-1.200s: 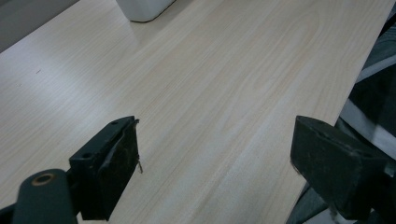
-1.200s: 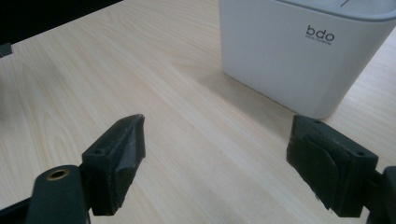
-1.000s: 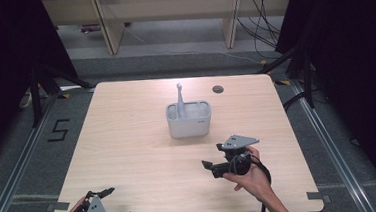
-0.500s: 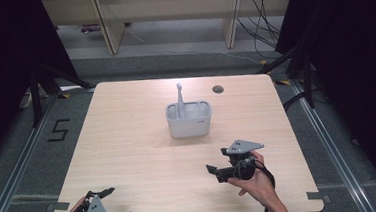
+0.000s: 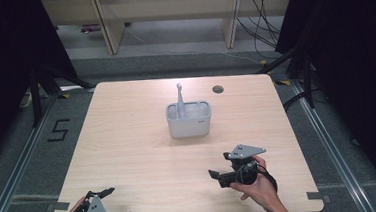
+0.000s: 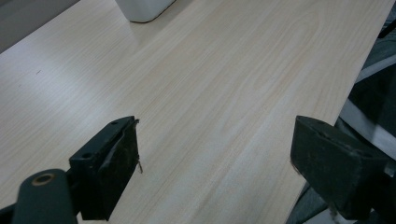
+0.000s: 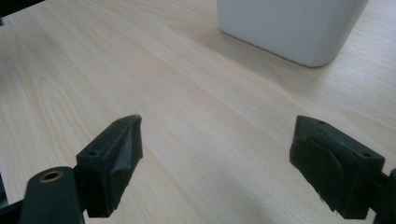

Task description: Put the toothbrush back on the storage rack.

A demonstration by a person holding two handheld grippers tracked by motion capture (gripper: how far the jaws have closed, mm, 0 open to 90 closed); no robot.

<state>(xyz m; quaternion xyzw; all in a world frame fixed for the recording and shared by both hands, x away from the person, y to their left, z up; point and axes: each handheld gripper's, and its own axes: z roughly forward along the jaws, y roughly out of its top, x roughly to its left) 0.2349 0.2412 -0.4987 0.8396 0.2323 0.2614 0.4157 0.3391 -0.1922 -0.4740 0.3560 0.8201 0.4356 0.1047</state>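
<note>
The white caddy [image 5: 189, 121] is seen on the bench [image 5: 129, 150], ahead of the right gripper [image 5: 219, 172] and to the right of its jaws, well apart from them. A grey brush handle [image 5: 179, 97] stands inside it. The jaws of both the right and the left gripper [image 5: 114, 205] are spread wide, with nothing held between them.

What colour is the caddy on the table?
White caddy; clearest in the high view.

A taped "5" [image 5: 59, 130] marks the floor (left of the table).
</note>
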